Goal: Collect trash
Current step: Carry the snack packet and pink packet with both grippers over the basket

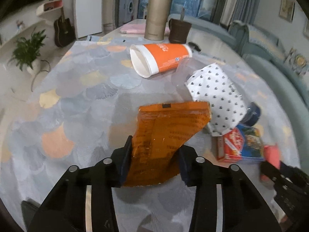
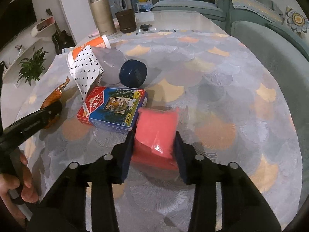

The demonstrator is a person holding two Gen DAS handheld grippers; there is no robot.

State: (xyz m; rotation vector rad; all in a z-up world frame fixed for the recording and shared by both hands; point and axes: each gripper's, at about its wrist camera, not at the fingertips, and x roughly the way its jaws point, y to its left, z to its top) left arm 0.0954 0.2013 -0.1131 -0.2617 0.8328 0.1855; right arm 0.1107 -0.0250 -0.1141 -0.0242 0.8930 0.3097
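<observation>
Bare tablecloth point(image 2: 222, 89) right of box point(image 2: 114, 108)

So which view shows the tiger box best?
The right wrist view: the tiger box lies near centre, its whole printed top legible, beside the pink packet. The left wrist view shows it only at the right edge, blurred and partly covered.

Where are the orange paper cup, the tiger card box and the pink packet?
orange paper cup point(image 1: 166, 58), left wrist view, on its orange side wall.
tiger card box point(image 2: 115, 104), right wrist view, on the tiger picture.
pink packet point(image 2: 156, 131), right wrist view, on its front face.
</observation>
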